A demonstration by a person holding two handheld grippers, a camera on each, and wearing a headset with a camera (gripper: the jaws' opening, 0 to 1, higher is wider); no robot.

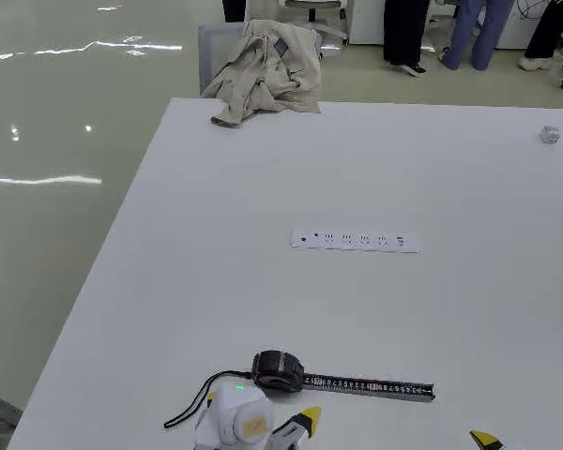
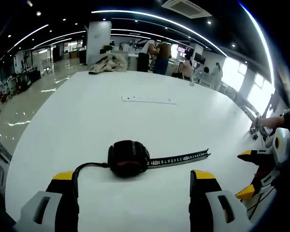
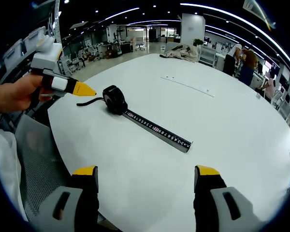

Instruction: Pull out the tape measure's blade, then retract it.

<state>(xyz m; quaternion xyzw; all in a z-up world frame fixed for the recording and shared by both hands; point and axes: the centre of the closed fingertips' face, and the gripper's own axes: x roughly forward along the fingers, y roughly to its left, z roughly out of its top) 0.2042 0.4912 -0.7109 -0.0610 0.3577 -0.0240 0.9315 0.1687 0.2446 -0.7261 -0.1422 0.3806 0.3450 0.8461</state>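
Note:
A black tape measure [image 1: 279,370] lies on the white table near its front edge, with its blade [image 1: 371,386] pulled out to the right and a black wrist cord trailing left. In the left gripper view the case [image 2: 128,158] rests just beyond my open left gripper [image 2: 134,181], and the blade [image 2: 179,158] runs right. My left gripper [image 1: 263,422] sits just in front of the case in the head view. The right gripper [image 3: 146,176] is open, short of the blade's tip [image 3: 183,144]; its yellow fingertip [image 1: 484,439] shows at the bottom right.
A white power strip [image 1: 355,241] lies mid-table. A beige jacket [image 1: 265,73] is heaped at the far edge over a grey chair. A small grey object [image 1: 549,135] sits far right. Several people stand beyond the table. The table's left edge drops to glossy floor.

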